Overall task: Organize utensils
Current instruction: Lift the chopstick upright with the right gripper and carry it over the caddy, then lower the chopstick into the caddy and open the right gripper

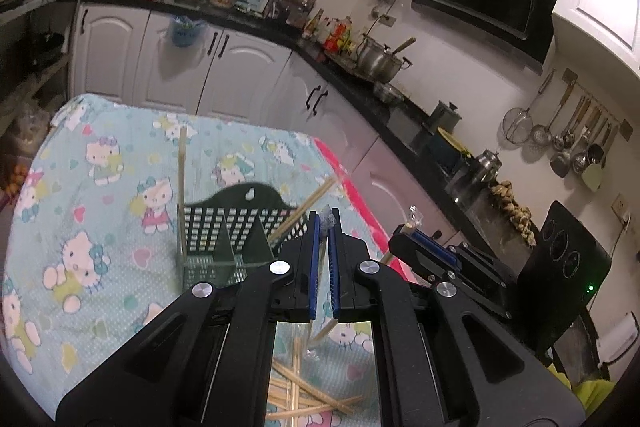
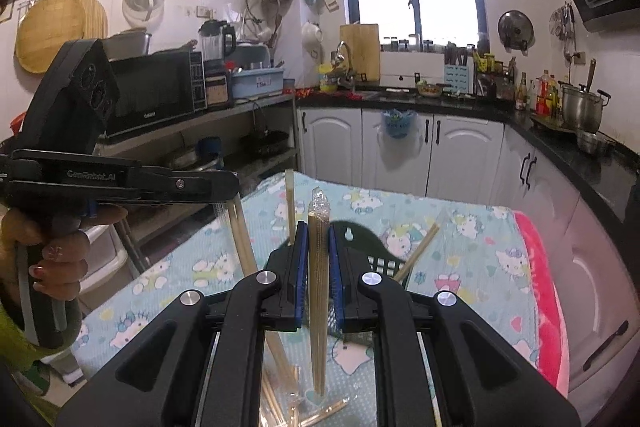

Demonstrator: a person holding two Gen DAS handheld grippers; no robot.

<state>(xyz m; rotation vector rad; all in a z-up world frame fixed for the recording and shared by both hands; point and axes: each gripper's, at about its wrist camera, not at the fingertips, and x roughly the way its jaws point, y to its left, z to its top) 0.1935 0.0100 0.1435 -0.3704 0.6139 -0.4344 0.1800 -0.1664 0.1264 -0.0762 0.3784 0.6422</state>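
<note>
A dark green perforated utensil basket (image 1: 224, 231) stands on the Hello Kitty tablecloth (image 1: 92, 187), with chopsticks (image 1: 182, 183) leaning in it. My left gripper (image 1: 323, 227) is shut on a plastic-wrapped pair of chopsticks (image 1: 329, 217), just right of the basket. My right gripper (image 2: 319, 247) is shut on another wrapped chopstick pair (image 2: 319, 267), held upright above the table in front of the basket (image 2: 384, 263). Loose chopsticks (image 1: 304, 391) lie on the cloth below the grippers. The right gripper shows in the left wrist view (image 1: 412, 233), the left gripper in the right wrist view (image 2: 228, 195).
White cabinets (image 1: 240, 67) and a black counter (image 1: 360, 83) with pots and bottles run behind and right of the table. A pink cloth edge (image 2: 536, 267) marks the table's right side. A microwave (image 2: 156, 95) sits on a shelf at left.
</note>
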